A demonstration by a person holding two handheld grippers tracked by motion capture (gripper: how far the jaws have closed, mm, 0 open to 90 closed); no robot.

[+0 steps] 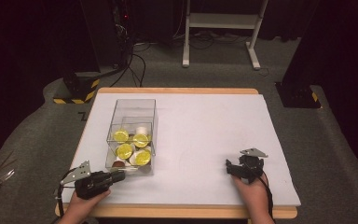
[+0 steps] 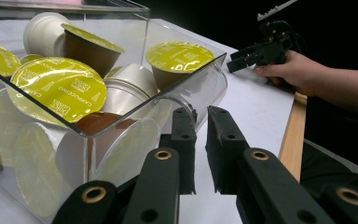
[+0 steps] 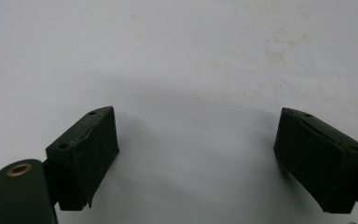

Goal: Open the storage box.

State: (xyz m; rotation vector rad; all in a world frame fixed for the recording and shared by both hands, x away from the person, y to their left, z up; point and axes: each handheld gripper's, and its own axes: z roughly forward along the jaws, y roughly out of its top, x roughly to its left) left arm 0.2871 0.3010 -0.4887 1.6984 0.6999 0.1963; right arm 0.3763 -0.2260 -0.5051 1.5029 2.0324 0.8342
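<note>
box (image 1: 131, 112) of clear plastic, full of yellow-lidded capsules (image 1: 142, 157), stands on the left part of the white surface (image 1: 205, 135). left gripper (image 1: 120, 176) sits just beside its near corner with jaws nearly together, nothing between them. right gripper (image 1: 233, 166) rests well apart on the surface, jaws wide and empty.

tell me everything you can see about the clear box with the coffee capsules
The clear box looks like transparent plastic, rectangular, with an open top. It stands on the white table at its left side and holds yellow-lidded capsules lying jumbled. The left gripper, jaws nearly together, sits at its near corner; whether they touch is unclear.
</note>
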